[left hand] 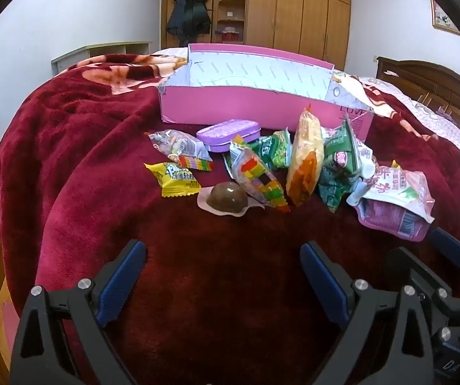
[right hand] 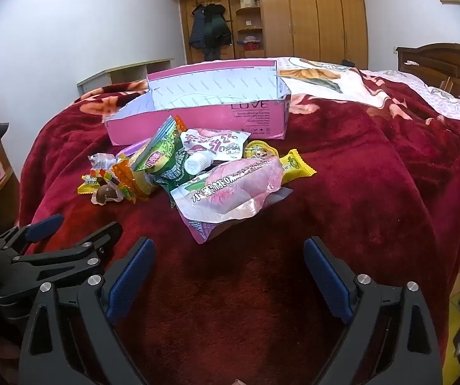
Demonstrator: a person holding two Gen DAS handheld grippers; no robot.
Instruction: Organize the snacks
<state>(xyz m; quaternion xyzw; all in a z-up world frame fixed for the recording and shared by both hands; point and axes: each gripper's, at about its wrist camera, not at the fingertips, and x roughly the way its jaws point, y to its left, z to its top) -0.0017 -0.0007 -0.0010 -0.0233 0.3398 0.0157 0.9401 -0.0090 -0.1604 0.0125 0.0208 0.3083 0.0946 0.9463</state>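
Note:
A pile of snacks lies on a dark red blanket (left hand: 85,166) in front of an open pink box (left hand: 255,109) (right hand: 197,122), whose visible inside shows only its white lining. In the pile are a yellow packet (left hand: 175,179), a brown wrapped ball (left hand: 226,197), rainbow candy (left hand: 258,179), an orange bag (left hand: 305,163), green packets (left hand: 338,160), a purple tin (left hand: 228,134) and a pink peach bag (right hand: 230,192) (left hand: 393,205). My left gripper (left hand: 223,256) hovers open short of the pile. My right gripper (right hand: 230,256) is open too, just before the peach bag. Nothing sits between either pair of fingers.
The blanket covers a bed with a dark wooden headboard (right hand: 438,61) on the right. A wooden wardrobe (right hand: 310,16) and hanging dark coats (right hand: 210,32) stand at the back wall. A low pale shelf unit (left hand: 101,53) is behind the bed's left side.

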